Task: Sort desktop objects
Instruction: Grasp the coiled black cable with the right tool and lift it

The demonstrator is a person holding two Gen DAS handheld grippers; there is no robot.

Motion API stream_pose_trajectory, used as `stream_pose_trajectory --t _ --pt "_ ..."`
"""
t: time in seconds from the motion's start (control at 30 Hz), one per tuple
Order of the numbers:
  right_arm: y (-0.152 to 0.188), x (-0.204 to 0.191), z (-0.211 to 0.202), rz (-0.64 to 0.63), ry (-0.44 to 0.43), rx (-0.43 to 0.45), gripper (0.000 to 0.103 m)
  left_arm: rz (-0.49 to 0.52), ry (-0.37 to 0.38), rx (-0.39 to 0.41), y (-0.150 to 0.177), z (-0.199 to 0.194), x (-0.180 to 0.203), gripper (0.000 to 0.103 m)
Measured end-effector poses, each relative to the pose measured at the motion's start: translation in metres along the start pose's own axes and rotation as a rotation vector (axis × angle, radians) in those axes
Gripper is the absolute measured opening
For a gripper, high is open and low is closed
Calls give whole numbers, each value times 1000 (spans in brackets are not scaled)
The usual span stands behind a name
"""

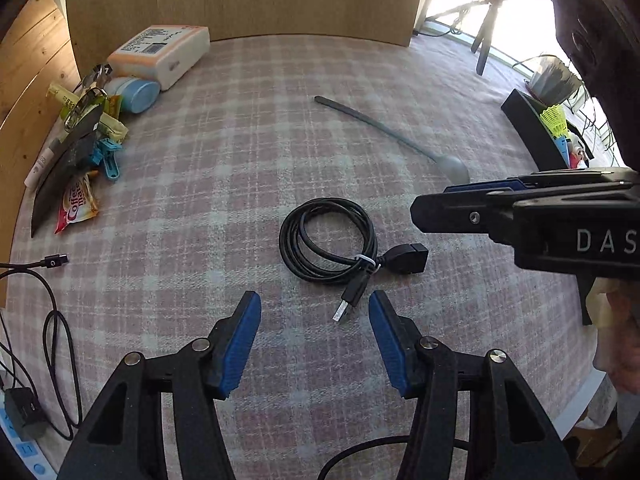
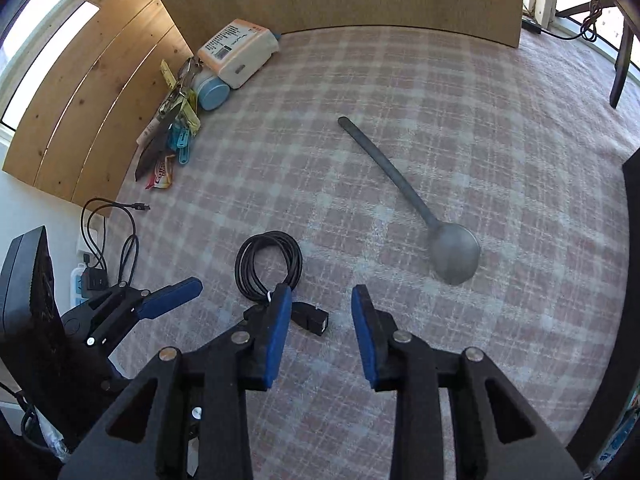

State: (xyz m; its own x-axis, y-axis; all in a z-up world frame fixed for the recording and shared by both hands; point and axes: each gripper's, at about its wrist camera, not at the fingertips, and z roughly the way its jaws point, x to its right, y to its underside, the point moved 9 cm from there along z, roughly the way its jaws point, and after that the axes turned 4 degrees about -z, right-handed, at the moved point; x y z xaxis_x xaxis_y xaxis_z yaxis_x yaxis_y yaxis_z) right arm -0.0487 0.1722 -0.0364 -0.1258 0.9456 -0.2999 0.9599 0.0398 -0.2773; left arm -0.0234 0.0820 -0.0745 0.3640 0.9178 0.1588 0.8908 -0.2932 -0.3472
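Woven plaid tablecloth (image 1: 280,128), coiled black cable (image 1: 328,240), matte grey spoon (image 2: 420,208), both grippers' ribbed blue jaws apart, empty.

Left gripper (image 1: 315,304) tilted steeply downward, blue-padded jaws spread wide with nothing between them, right gripper (image 2: 320,300) beside it, also angled down, jaws parted more narrowly, pads (image 2: 280,320) pressing on nothing
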Motion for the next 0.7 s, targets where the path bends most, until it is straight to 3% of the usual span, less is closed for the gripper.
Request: stream_pose_trajectory --t 0.5,0.7 --pt "5 -18 33 -53 39 -24 30 -42 19 37 -2 13 5 49" --pt "5 -24 35 -32 -1 -15 26 -71 80 61 -6 11 7 45"
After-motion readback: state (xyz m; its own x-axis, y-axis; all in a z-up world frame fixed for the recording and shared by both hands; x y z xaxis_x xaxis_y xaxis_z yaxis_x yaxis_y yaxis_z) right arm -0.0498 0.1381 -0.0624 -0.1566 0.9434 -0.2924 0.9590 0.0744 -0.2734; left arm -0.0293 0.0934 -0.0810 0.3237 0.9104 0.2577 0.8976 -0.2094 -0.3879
